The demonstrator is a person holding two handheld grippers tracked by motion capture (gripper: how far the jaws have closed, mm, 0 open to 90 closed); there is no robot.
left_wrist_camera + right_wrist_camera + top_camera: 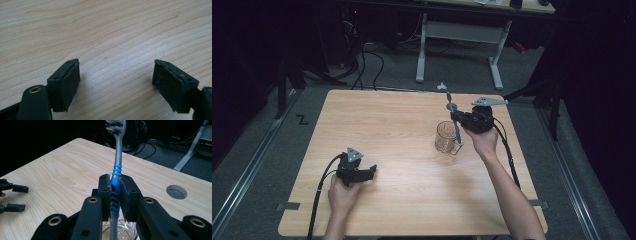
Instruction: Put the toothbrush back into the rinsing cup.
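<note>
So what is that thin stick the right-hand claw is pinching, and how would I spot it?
Start at the wooden table and find the clear glass mug toward its right side. Directly above it, the right claw grips a toothbrush, handle end pointing down into the mug. It is the one slim upright thing there: grey, with blue ribbed grip and bristles on top.

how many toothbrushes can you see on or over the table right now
1. The toothbrush is clamped by its blue grip in the right gripper, bristles up, its lower end down in the clear glass mug at the table's right side.
</note>
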